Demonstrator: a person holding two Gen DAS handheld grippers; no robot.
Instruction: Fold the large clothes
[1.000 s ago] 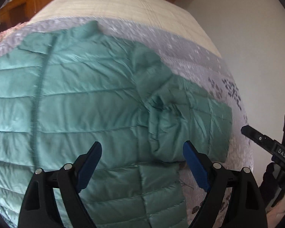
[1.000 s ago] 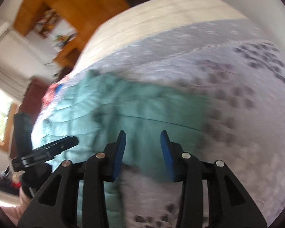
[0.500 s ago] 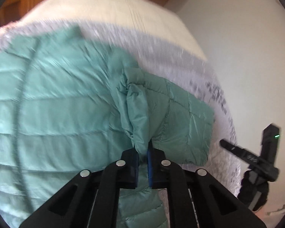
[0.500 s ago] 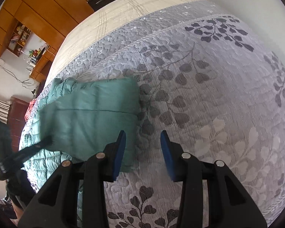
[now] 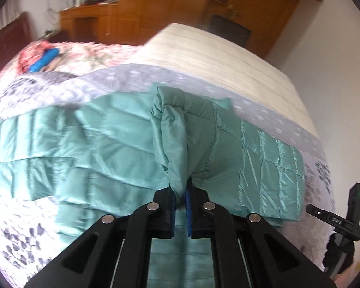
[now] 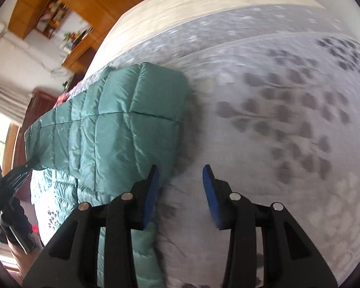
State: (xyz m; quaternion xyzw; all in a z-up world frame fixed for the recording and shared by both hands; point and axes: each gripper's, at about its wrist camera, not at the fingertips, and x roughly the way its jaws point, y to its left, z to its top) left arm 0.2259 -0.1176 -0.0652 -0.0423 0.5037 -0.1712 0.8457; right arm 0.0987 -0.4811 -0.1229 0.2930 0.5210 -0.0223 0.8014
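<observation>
A teal quilted puffer jacket (image 5: 103,144) lies across the grey patterned bedspread (image 5: 26,235). My left gripper (image 5: 180,201) is shut on a bunched fold of the jacket's sleeve (image 5: 177,153), which hangs lifted above the jacket body. In the right wrist view the folded sleeve part of the jacket (image 6: 122,120) lies left of my right gripper (image 6: 180,182). That gripper is open with nothing between its blue pads; its left pad (image 6: 152,187) sits at the jacket's edge, over the bedspread (image 6: 276,132).
A cream striped sheet (image 5: 228,57) covers the far part of the bed. A floral pillow with a blue item (image 5: 45,57) lies at the far left. Wooden cabinets (image 5: 156,12) stand behind, and a white wall (image 5: 336,60) runs on the right. The other gripper's handle (image 5: 343,223) shows at lower right.
My left gripper closed on the sleeve fold, then lifted and carried it across the jacket. My right gripper swung right and sank toward the bedspread at the jacket's edge, staying open.
</observation>
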